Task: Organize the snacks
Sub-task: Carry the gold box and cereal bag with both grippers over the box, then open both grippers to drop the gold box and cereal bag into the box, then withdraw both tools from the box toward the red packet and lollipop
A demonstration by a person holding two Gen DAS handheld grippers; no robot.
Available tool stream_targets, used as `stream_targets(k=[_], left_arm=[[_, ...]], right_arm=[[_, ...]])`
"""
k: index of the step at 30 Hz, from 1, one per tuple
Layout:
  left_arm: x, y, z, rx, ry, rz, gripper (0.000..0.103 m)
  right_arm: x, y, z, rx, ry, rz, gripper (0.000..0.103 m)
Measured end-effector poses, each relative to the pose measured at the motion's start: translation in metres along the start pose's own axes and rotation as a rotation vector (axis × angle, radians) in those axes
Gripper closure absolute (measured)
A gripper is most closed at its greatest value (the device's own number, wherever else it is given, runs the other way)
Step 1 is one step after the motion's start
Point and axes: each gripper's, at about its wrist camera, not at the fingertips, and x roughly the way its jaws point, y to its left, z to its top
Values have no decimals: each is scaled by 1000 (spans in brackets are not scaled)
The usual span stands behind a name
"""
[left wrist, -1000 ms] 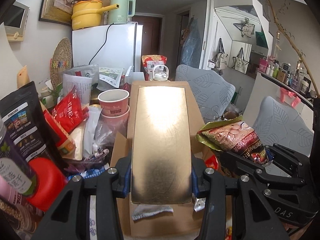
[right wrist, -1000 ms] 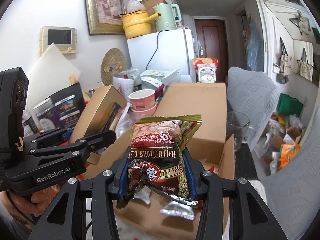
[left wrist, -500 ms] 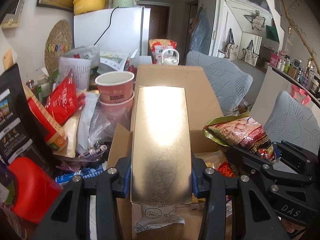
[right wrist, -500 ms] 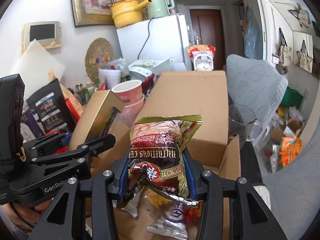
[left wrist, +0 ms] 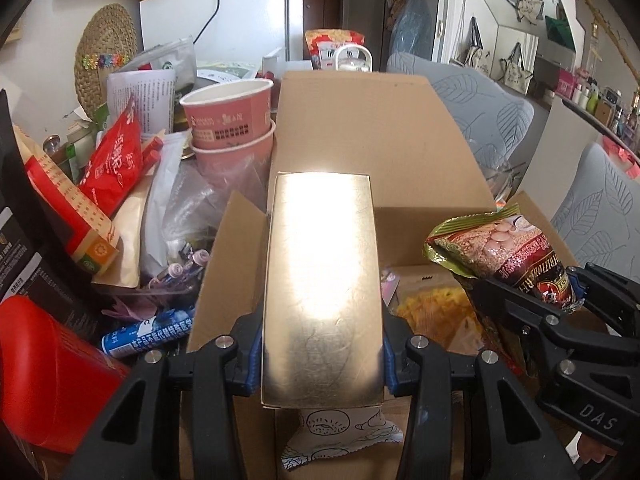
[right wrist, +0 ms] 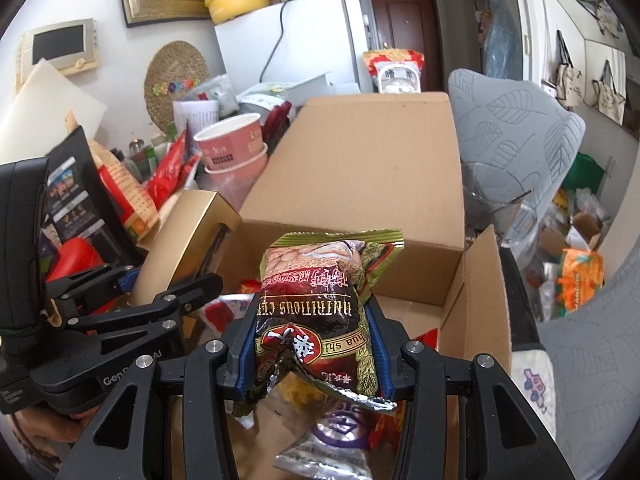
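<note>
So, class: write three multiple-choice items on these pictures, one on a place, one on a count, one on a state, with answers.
1. Where do the pink paper cups stand?
A. left of the cardboard box
B. inside it
C. on the fridge

2. How many pink cups are stacked?
A. one
B. two
C. four

3. What does the right gripper hold?
A. nothing
B. a glass
C. the cereal packet

Answers: 1 A, the cups sit among clutter beside the box's left wall. 2 B, one cup nests in another. 3 C, its jaws press both sides of the packet; the left gripper clamps the gold box.
</note>
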Motion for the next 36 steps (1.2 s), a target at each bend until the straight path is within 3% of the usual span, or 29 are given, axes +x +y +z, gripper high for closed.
stream_targets(k=[13, 18, 28, 33, 36], left_arm=[[21, -5, -7, 15, 102, 59, 59], [27, -10, -8, 32, 149, 76, 57], [12, -7, -5, -2, 138, 61, 56], [-4, -3, -3, -21, 101, 68, 46], [-15, 1, 2, -29, 77, 76, 45]], right_arm=[[25, 6, -7, -38, 107, -112, 55], [30, 2, -7, -17, 138, -131, 46], [18, 1, -6, -3, 123, -130, 37], [7, 5, -1, -15, 99, -135, 37], [-1, 7, 3, -21, 82, -136, 37]])
